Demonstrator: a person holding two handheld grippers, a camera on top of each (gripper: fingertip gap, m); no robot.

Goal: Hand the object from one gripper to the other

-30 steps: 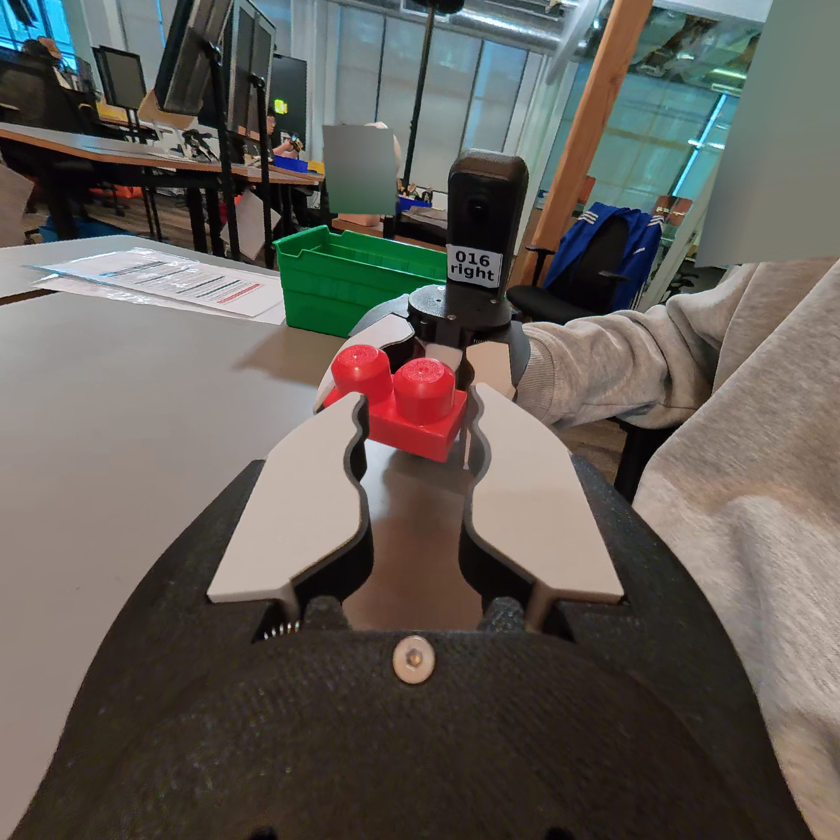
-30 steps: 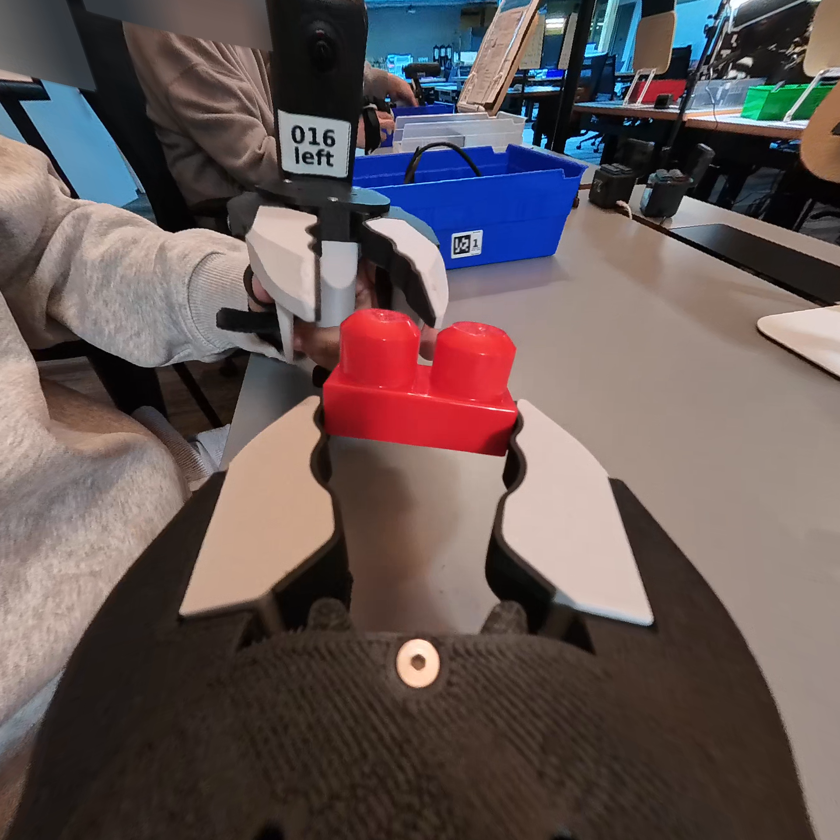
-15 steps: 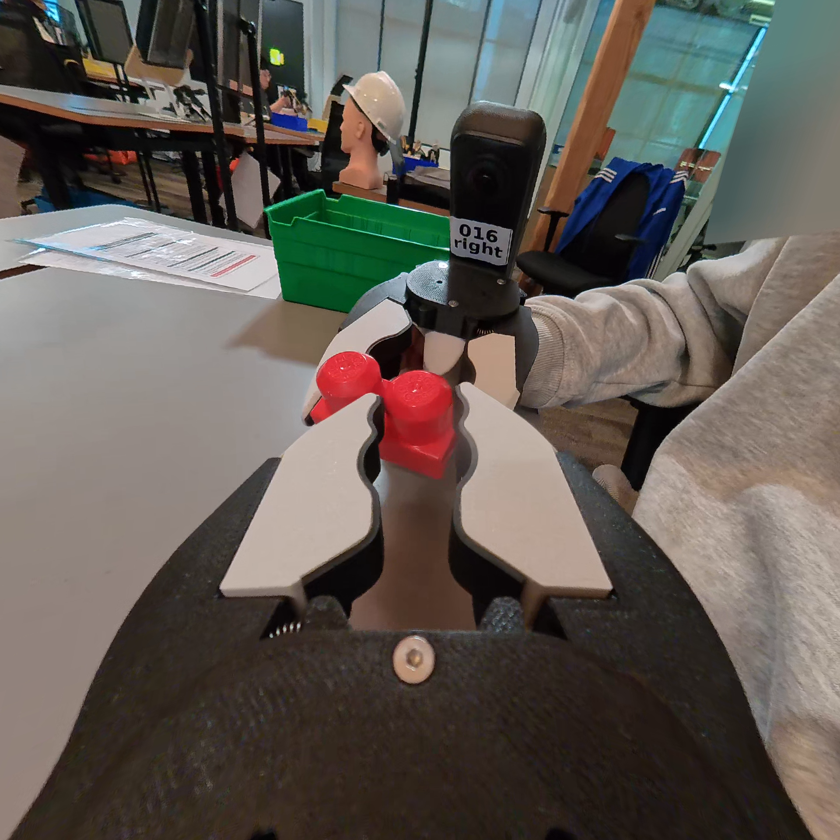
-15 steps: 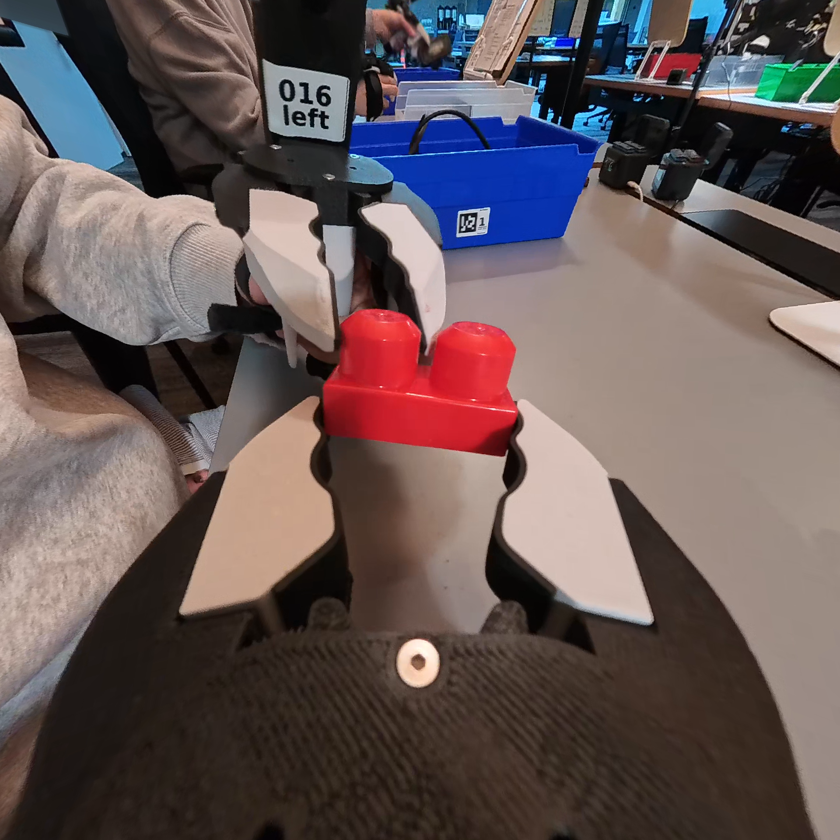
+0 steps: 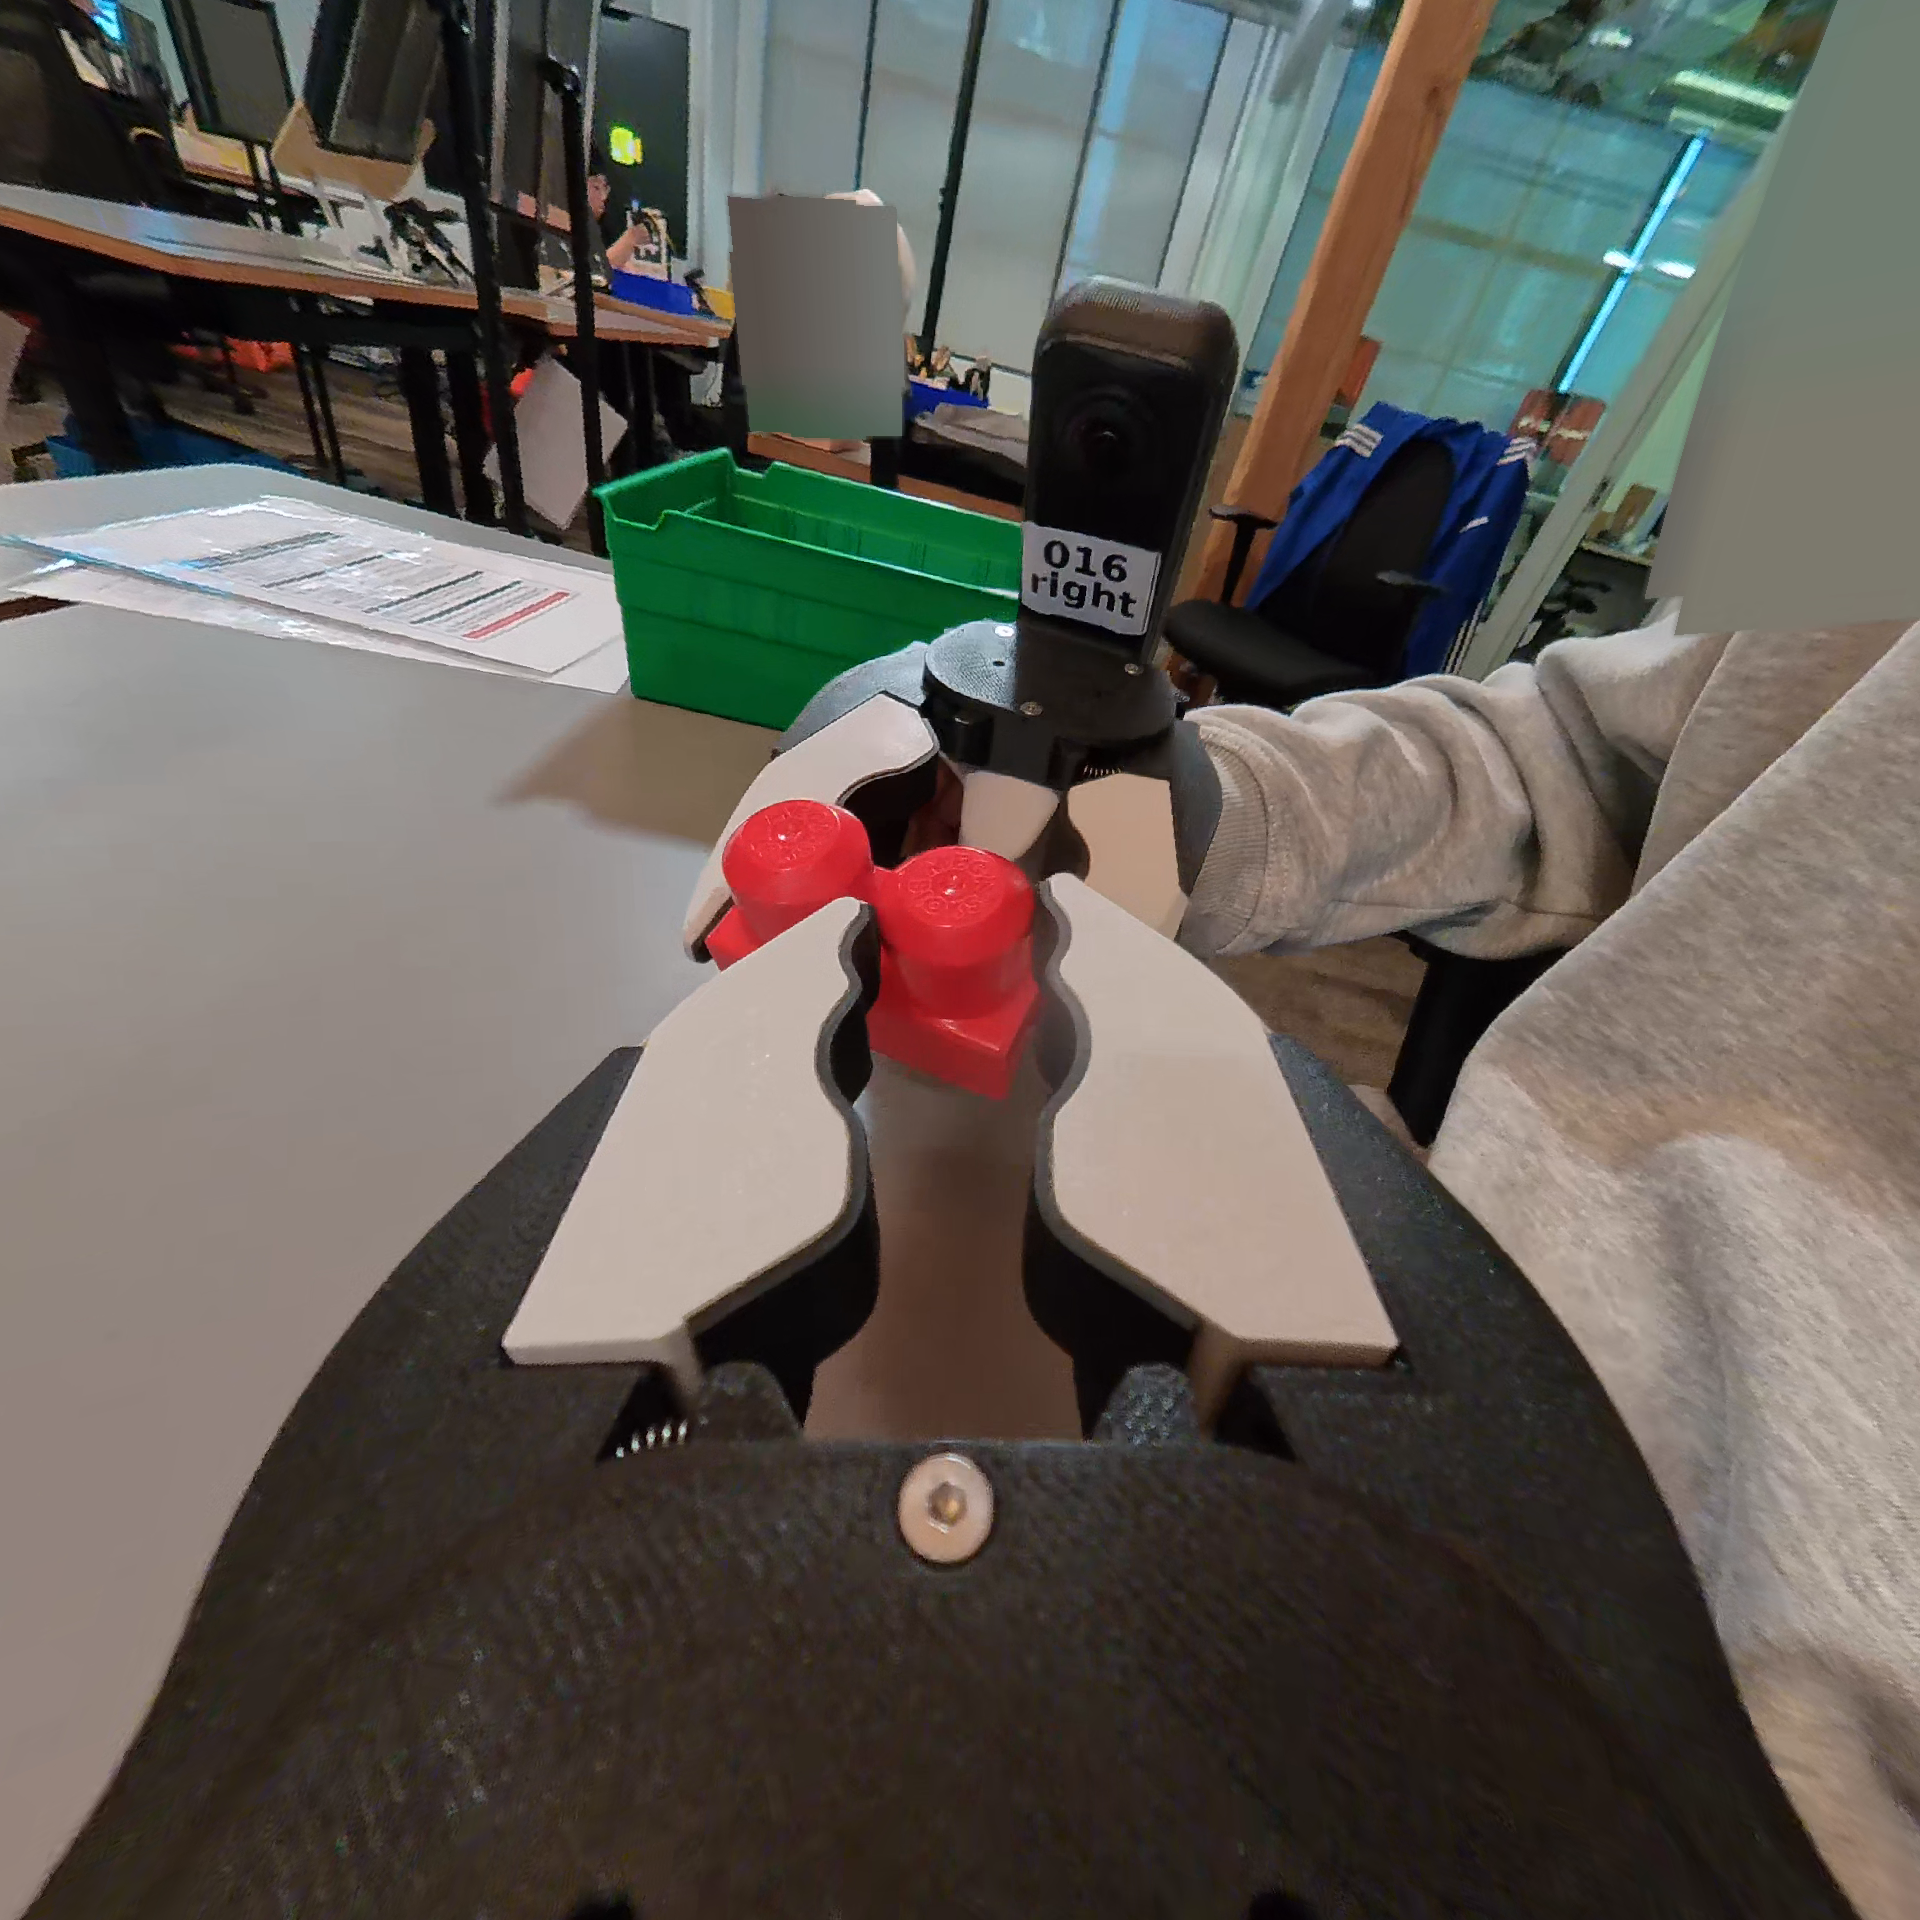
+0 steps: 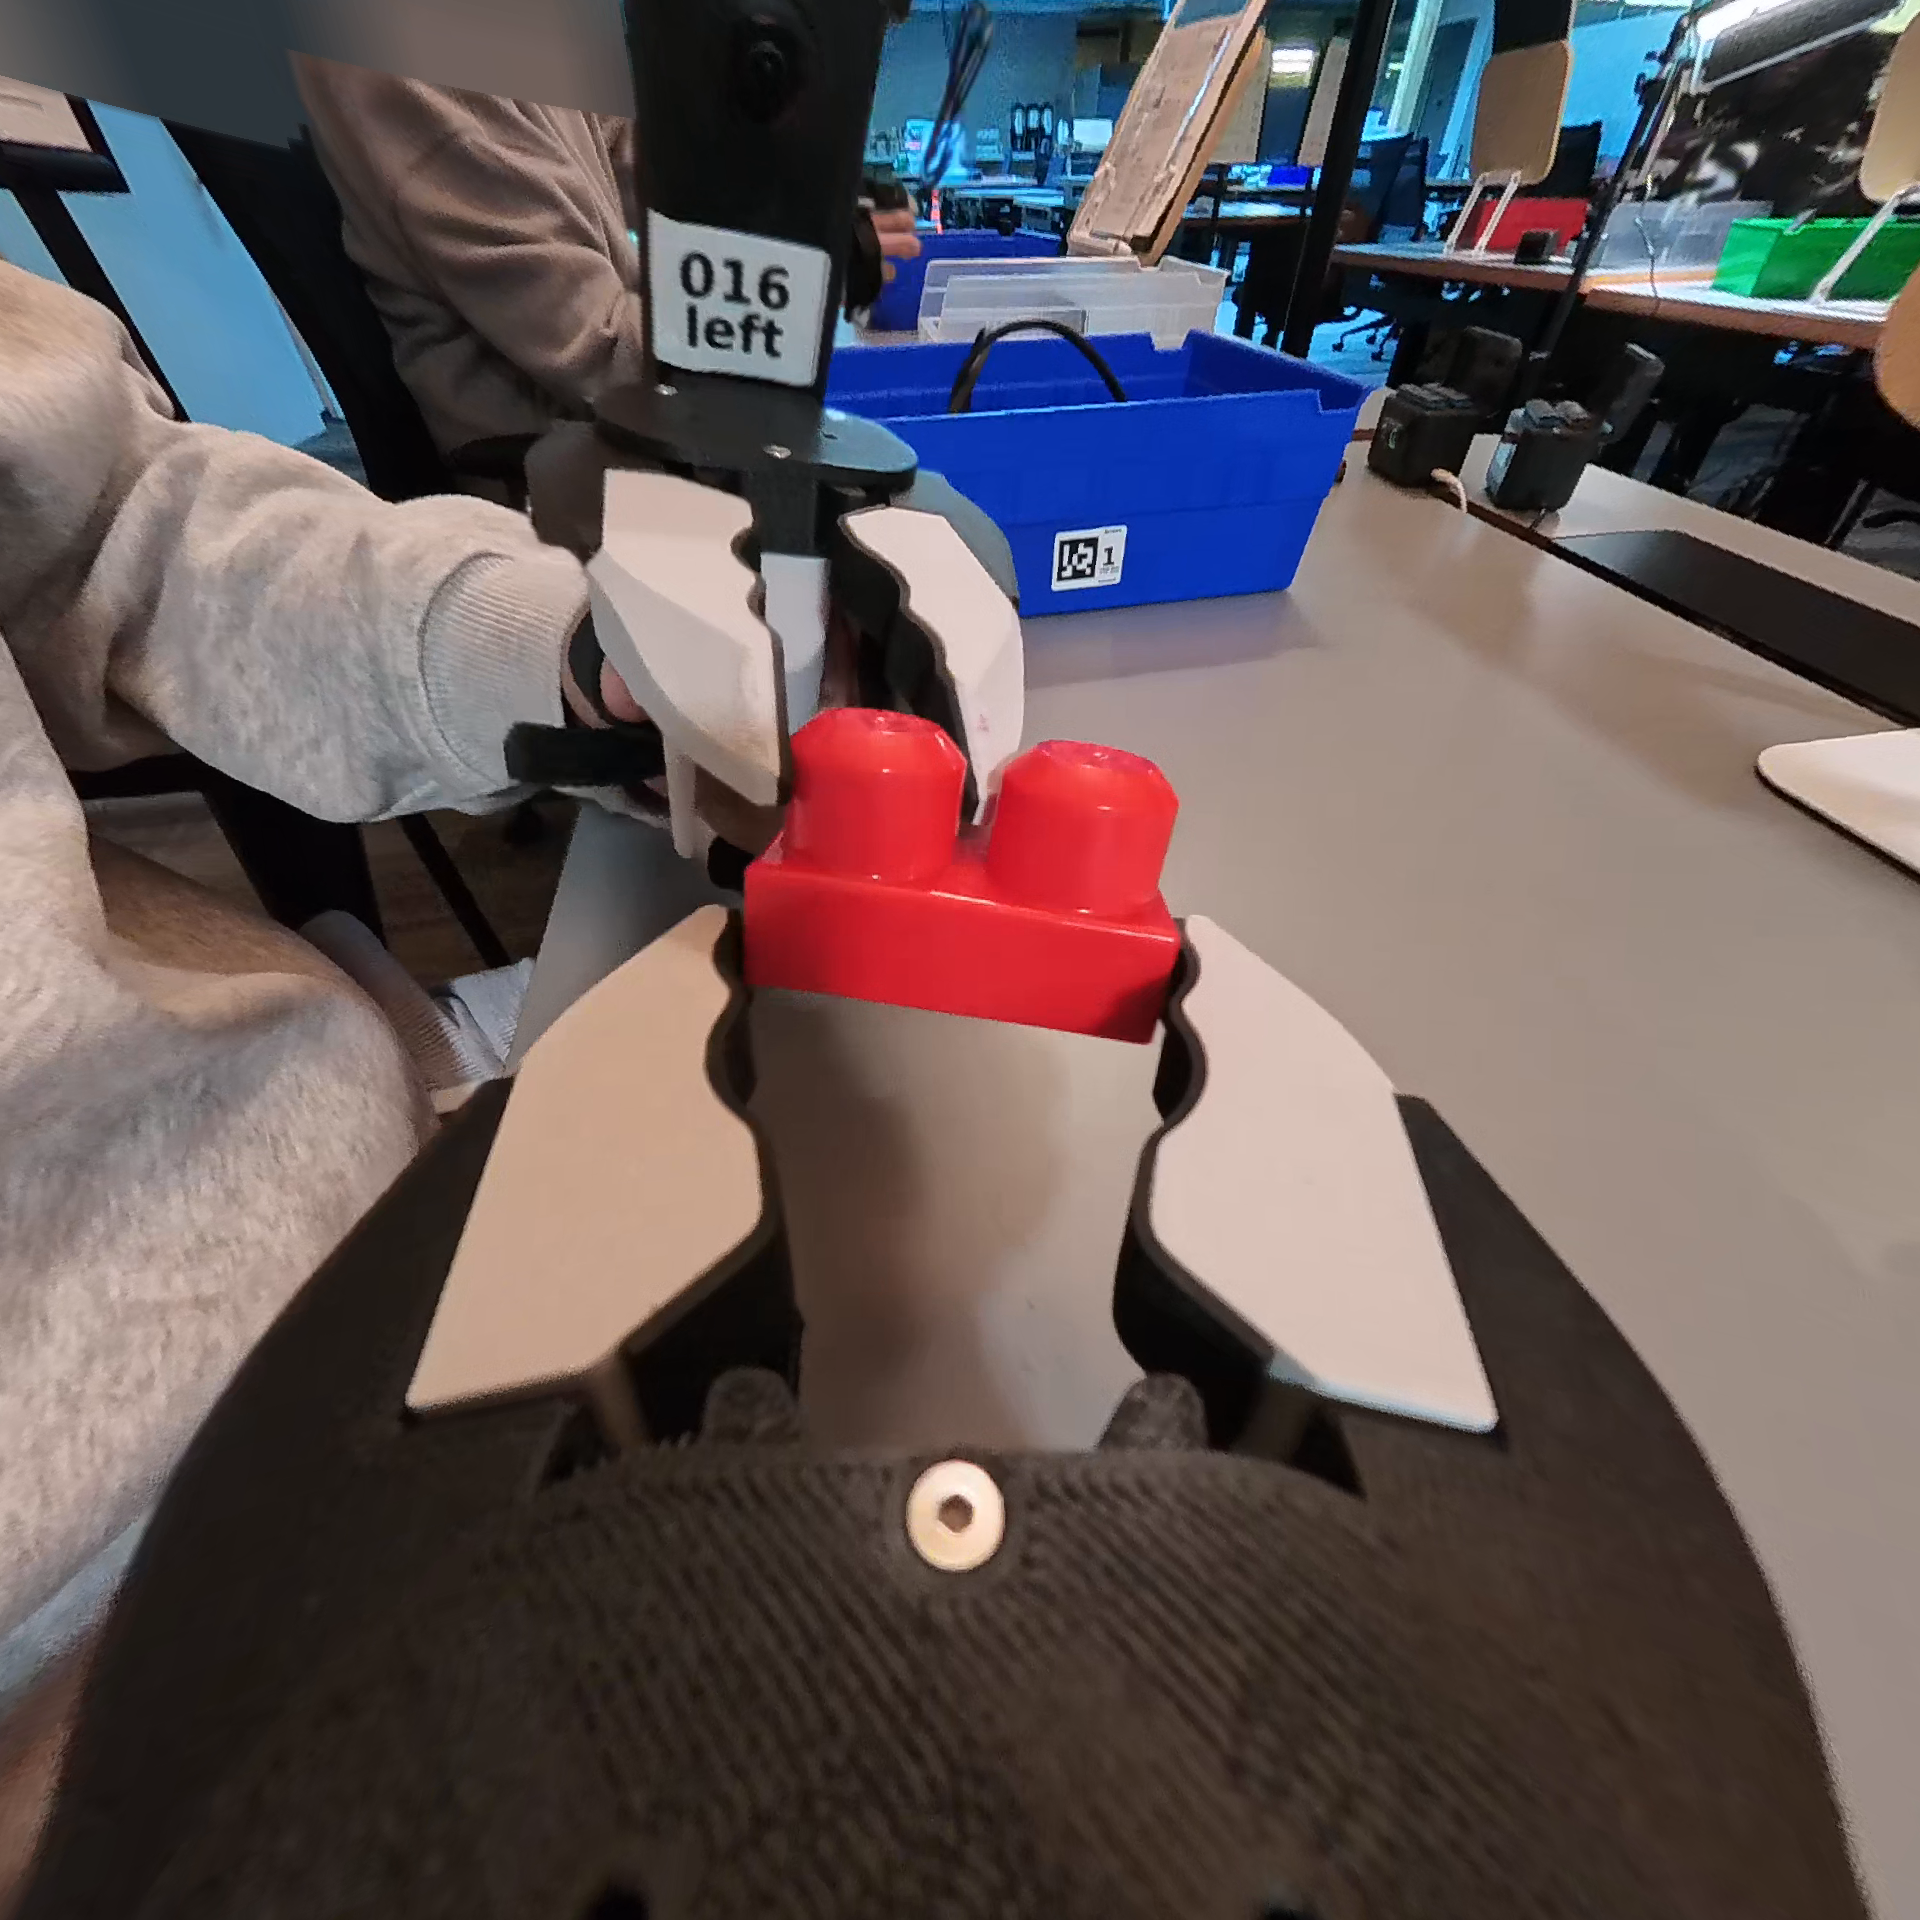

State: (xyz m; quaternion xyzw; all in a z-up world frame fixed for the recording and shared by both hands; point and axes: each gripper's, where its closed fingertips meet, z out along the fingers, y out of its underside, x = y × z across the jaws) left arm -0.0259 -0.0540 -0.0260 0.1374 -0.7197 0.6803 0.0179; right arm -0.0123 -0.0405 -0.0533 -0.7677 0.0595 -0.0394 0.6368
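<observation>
My right gripper [image 6: 961, 961] clamps the red block [image 6: 961, 935] by its ends above the table [image 6: 1455, 831]. My left gripper [image 5: 951, 935] is closed around one stud, both holding.

Open office: grey table [image 5: 260, 935] with a green bin [image 5: 790, 592] and blue bin [image 6: 1143, 468], desks with monitors [image 5: 364, 62] behind, wooden post [image 5: 1340, 281], glass walls, blue jacket on black chair [image 5: 1382, 520].
</observation>
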